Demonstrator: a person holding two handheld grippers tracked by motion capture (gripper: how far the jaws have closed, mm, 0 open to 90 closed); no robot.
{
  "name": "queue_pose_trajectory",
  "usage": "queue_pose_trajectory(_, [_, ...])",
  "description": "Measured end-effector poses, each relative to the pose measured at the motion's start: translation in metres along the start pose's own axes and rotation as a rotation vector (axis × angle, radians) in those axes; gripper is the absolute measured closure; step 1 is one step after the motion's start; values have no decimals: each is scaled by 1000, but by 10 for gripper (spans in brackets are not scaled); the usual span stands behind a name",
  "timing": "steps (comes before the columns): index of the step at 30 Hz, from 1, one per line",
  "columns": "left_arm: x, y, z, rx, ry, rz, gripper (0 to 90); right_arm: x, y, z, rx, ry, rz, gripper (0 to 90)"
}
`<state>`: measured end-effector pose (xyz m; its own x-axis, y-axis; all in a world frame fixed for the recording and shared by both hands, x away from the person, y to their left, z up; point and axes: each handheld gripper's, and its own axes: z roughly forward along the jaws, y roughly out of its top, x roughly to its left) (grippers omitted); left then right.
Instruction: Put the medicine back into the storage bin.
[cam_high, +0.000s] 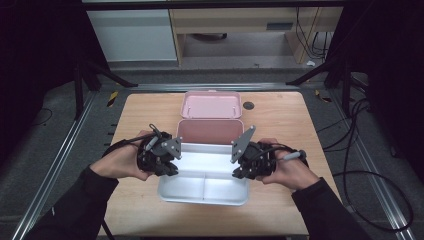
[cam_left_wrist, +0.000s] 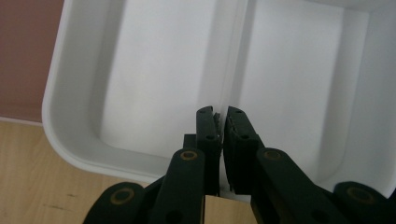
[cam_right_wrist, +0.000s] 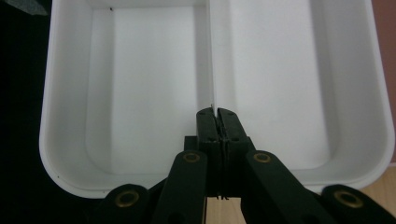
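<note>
both claws, left (cam_high: 172, 165) and right (cam_high: 238, 167), pinched the white divided plastic tray's (cam_high: 204, 192) thin end walls near the surface's front edge; uneven lifting risked slipping.

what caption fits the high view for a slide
Two hand-held grippers, left and right, pinch opposite ends of a white tray in front of an open pink box.

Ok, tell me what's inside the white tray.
The white tray holds nothing loose: a thin divider splits it into bare compartments. Both grippers, left and right, pinch that divider. The floor under their jaws is hidden.
</note>
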<state>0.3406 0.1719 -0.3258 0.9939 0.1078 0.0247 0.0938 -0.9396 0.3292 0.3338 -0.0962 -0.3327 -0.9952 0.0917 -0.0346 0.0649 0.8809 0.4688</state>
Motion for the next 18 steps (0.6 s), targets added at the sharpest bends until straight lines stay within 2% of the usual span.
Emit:
queue_pose_trajectory(8, [-31,-10,32,6,-24,-8,856,24,-19,30,18,40,8,891])
queue_pose_trajectory(11, [-39,-15,46,-10,-26,-1,860,29,-25,39,27,49,6,890])
queue_pose_trajectory(13, [-42,-18,55,-22,-50,-18,865,32,-31,46,32,49,2,888])
queue_pose_trajectory(18, [-42,-25,85,12,-81,-18,867,36,-44,70,41,77,5,890])
